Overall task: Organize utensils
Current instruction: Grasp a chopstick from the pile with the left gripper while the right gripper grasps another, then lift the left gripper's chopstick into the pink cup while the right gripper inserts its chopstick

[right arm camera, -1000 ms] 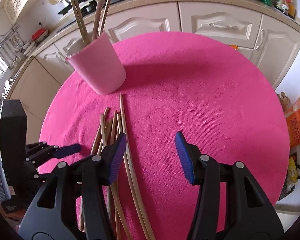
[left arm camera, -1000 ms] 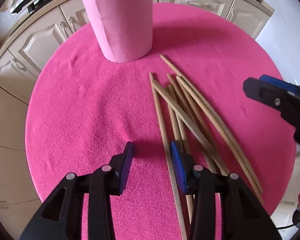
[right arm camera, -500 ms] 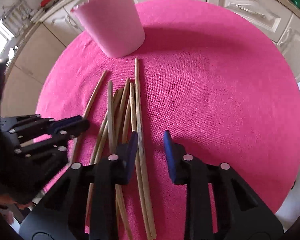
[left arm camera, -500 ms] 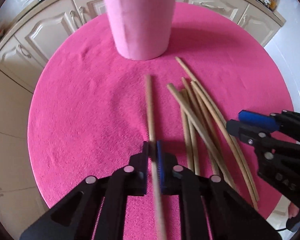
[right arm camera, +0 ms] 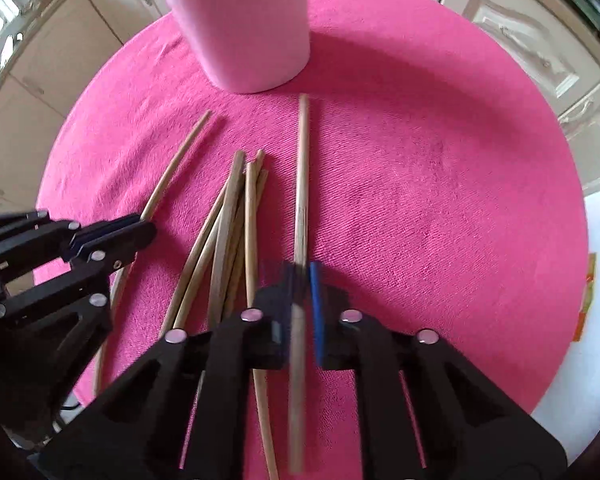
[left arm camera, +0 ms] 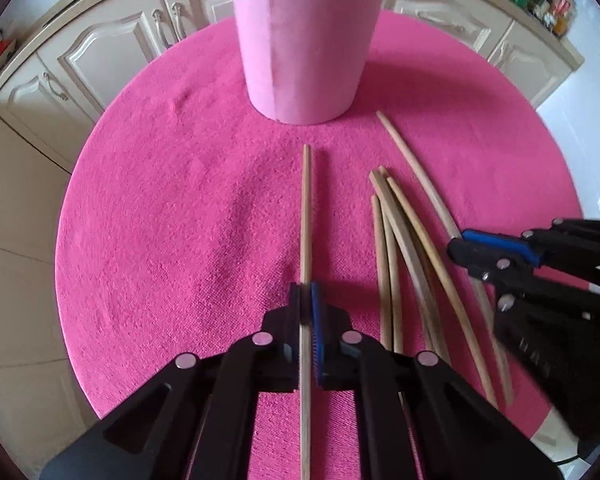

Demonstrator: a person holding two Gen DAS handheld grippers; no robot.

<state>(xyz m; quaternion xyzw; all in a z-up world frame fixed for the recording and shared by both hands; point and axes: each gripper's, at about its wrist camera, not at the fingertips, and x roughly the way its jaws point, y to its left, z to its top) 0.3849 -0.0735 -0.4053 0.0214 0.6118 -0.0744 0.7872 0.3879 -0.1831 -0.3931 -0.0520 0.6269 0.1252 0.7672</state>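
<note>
Thin wooden sticks: two are gripped, the rest lie loose on the round bench with the magenta cloth [left arm camera: 160, 220]

Left hand-held gripper [left arm camera: 306, 312]: jaws pinched narrow on one straight wooden stick [left arm camera: 306, 216]. Stick runs between the blue pads [left arm camera: 316, 320] and points forward toward the pale pink cylindrical cup [left arm camera: 306, 40], its tip stopping short of the cup's base. Can't tell whether the far end rests on the cloth or is lifted

Right hand-held gripper [right arm camera: 300, 288]: jaws pinched narrow on a second wooden stick [right arm camera: 301, 176], slightly blurred. It also points toward the pink cup [right arm camera: 244, 20], tip near the base, not touching

Loose bundle of wooden sticks [left arm camera: 400, 248] lies flat on the cloth between the two grippers, fanned and overlapping, ends toward the cup. In the right wrist view the same bundle [right arm camera: 232, 220] sits just left of the held stick

The cup stands upright at the far side of the bench; its rim is cut off by the frame edge in both views, so its contents don't show

Each gripper shows at the side of the other's view, both closed, both angled steeply down at the bench

Cream kitchen cabinets [left arm camera: 108, 52] behind the bench
</note>
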